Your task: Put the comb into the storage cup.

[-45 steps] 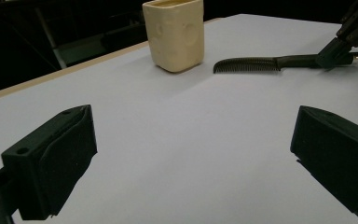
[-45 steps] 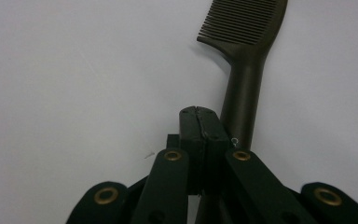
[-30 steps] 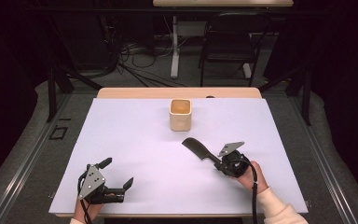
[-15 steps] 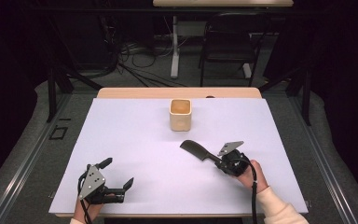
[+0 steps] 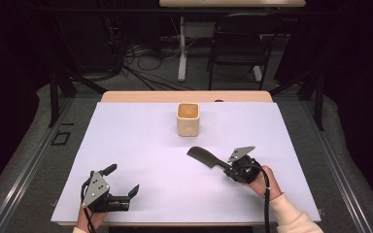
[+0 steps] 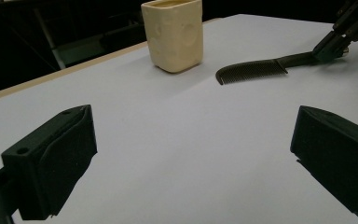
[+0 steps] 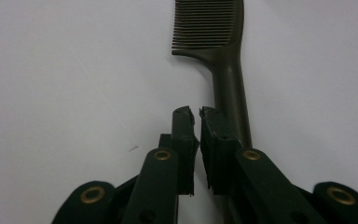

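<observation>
comb [image 7: 223,56] handle end hidden under right claw [image 7: 195,112]

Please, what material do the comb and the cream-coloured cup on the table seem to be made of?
The comb looks like moulded plastic, dark with a matte, slightly satin finish: its fine even teeth and handle are one piece. The cup could be glazed ceramic or thick plastic; its cream surface is smooth, softly dimpled, with a thick rounded rim and a dull sheen. The pictures do not settle which.
</observation>
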`<action>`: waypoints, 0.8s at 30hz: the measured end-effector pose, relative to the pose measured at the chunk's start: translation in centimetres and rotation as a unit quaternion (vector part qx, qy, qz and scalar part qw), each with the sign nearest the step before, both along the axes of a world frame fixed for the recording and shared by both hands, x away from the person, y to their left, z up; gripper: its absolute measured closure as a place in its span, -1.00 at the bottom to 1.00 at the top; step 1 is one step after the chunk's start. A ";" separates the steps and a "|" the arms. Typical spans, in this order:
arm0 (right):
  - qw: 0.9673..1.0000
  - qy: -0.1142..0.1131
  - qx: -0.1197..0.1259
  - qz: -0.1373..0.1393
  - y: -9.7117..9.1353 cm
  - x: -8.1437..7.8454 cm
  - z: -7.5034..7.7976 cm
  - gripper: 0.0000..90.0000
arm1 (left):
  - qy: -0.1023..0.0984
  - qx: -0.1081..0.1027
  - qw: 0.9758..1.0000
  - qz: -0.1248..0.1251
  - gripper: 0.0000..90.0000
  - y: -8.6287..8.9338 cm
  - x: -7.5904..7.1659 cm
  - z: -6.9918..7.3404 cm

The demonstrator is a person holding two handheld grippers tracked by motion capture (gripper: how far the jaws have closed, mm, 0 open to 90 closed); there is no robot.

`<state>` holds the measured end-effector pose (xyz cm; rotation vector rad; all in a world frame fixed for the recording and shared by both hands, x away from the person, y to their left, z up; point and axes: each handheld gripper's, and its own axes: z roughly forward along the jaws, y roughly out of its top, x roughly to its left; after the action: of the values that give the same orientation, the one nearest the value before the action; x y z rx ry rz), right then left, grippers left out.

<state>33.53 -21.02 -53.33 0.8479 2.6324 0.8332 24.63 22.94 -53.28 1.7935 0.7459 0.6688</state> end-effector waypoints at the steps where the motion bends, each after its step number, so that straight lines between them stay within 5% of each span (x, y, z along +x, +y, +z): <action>1: 1.000 0.002 0.001 0.001 0.0 -0.1 0.1 0.81 | -0.001 0.002 1.000 0.000 -1.00 0.0 0.0 0.0; 24: 0.999 -0.007 -0.029 0.017 0.6 -0.5 2.6 -0.25 | -0.002 0.000 1.000 0.000 -1.00 0.0 0.0 0.0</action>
<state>33.05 -20.40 -50.68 0.7811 2.6524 0.7651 24.61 22.90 -53.27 1.7908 0.7447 0.6719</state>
